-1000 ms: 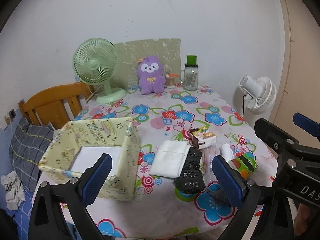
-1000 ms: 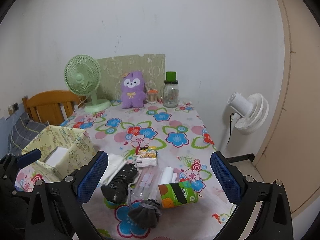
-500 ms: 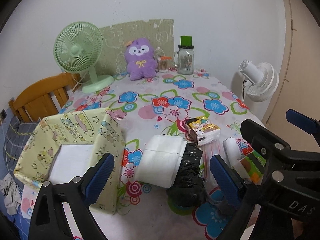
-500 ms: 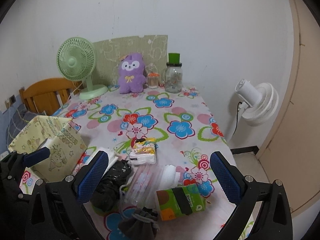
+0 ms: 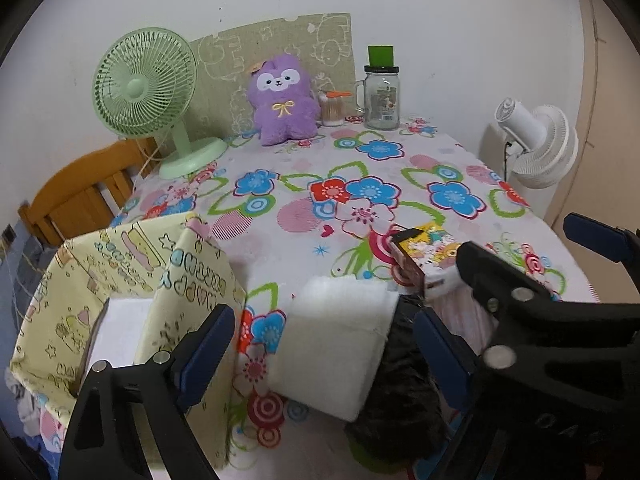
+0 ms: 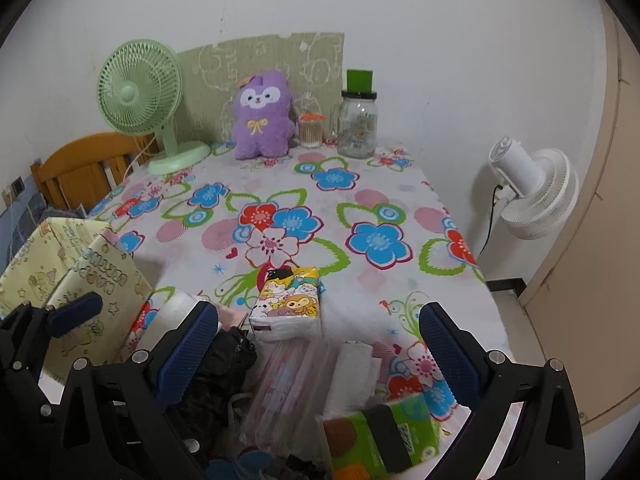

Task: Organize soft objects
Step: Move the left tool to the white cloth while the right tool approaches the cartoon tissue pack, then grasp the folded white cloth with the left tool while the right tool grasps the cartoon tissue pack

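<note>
Over the near table edge both grippers hang with jaws spread wide, holding nothing. Left gripper (image 5: 320, 350) straddles the white folded cloth (image 5: 334, 350); yellow storage box (image 5: 132, 276) just to its left, black bag (image 5: 400, 392) touching the cloth's right side. Right gripper (image 6: 318, 342) sits above the cartoon tissue pack (image 6: 288, 304), clear plastic packs (image 6: 286, 388) and green tissue pack (image 6: 384, 436). Purple plush (image 6: 262, 118) upright at the far edge, beside the green fan (image 6: 140, 96)

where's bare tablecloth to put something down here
Free: the wide middle of the tablecloth, between the purple plush and the cartoon tissue pack, and the strip right of that pack. Crowded: the near edge, from the yellow box past the white pad to the green pack.
</note>
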Demonstrator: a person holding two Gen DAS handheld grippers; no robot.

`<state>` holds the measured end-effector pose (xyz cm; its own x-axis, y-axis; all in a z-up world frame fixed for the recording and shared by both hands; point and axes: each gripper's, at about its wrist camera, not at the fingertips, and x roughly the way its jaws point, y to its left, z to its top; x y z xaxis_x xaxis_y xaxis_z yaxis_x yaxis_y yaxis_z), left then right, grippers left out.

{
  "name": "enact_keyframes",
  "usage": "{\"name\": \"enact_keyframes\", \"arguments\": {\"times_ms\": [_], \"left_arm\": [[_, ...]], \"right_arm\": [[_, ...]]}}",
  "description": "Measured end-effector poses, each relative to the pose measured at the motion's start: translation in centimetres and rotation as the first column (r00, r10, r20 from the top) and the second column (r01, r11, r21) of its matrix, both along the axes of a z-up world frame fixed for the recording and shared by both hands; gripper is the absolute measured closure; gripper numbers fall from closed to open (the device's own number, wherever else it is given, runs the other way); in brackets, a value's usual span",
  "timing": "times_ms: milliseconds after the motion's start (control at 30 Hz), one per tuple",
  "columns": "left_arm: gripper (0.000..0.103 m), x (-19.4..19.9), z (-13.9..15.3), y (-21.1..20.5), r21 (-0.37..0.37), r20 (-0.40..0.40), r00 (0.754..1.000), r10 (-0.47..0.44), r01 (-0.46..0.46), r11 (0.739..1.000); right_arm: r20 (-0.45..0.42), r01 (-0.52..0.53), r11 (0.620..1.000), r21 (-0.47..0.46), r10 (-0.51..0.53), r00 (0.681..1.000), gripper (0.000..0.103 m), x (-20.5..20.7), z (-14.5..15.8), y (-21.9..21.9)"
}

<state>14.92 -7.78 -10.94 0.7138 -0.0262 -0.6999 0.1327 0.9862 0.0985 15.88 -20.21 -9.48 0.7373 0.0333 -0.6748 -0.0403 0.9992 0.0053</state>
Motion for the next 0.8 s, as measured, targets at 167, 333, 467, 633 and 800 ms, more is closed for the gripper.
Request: {"name": "enact_keyframes", "arguments": {"times_ms": [167,333,467,633,800], "left_arm": [[0.011,0.8,-0.3,-0.4,0.030,0.011,1.000,0.006,-0.006,1.000],[0.014,0.9,-0.3,-1.1,0.008,-0.006,0.999,-0.038,0.038,0.999],[0.018,1.2,-0.8,-1.5,-0.008,-0.032,0.998,-0.062,0.061,0.998],[0.024,2.2,-1.6,-0.5,-0.054,-0.068,0.997,-0.033,0.030,0.998],[0.028,3.4,-2.9,0.3,-0.108,-0.119,0.992,-0.031,0.018,0.994]], "right_arm": [[-0.037,-0.011,1.000,0.002,0.012,0.999,0.005,1.4,-1.2,0.5],[-0.034,-0.022,1.000,-0.001,0.022,0.999,0.005,1.6,-1.2,0.8],[-0.042,-0.035,0.999,-0.005,0.034,0.999,0.005,2.1,-1.4,1.1],[-0.070,-0.039,0.999,-0.010,0.038,0.997,0.005,3.0,-2.2,1.5],[-0.104,-0.048,0.999,-0.026,0.045,0.994,0.009,4.0,-3.2,2.0]]}}
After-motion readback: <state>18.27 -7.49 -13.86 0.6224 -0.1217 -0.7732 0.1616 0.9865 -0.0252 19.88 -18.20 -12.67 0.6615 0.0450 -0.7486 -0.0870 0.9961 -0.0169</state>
